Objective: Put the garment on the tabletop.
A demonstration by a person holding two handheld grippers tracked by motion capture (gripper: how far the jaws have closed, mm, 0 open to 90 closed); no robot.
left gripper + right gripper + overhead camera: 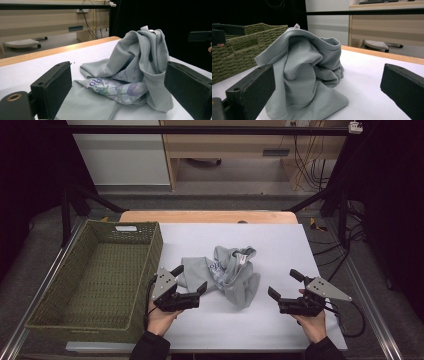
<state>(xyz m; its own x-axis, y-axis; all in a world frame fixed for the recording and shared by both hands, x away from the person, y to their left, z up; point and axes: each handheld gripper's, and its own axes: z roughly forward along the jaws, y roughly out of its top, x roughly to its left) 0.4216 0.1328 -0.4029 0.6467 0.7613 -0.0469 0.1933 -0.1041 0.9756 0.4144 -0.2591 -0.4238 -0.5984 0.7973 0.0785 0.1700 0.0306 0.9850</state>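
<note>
We judge this the approach step: a crumpled grey shirt (pixel 227 274) lies mid-table, ungripped. Left gripper (pixel 191 281) sits just left of it, jaws apart and empty; right gripper (pixel 284 285) near its right, jaws likewise apart. Next move likely calls for closing on the cloth. The basket (pixel 127 228) stands at left, empty; nothing blocks the way.

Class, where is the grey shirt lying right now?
In the high view, the grey shirt lies crumpled mid-table on the white surface, right of the green basket and between the two open claws.
</note>
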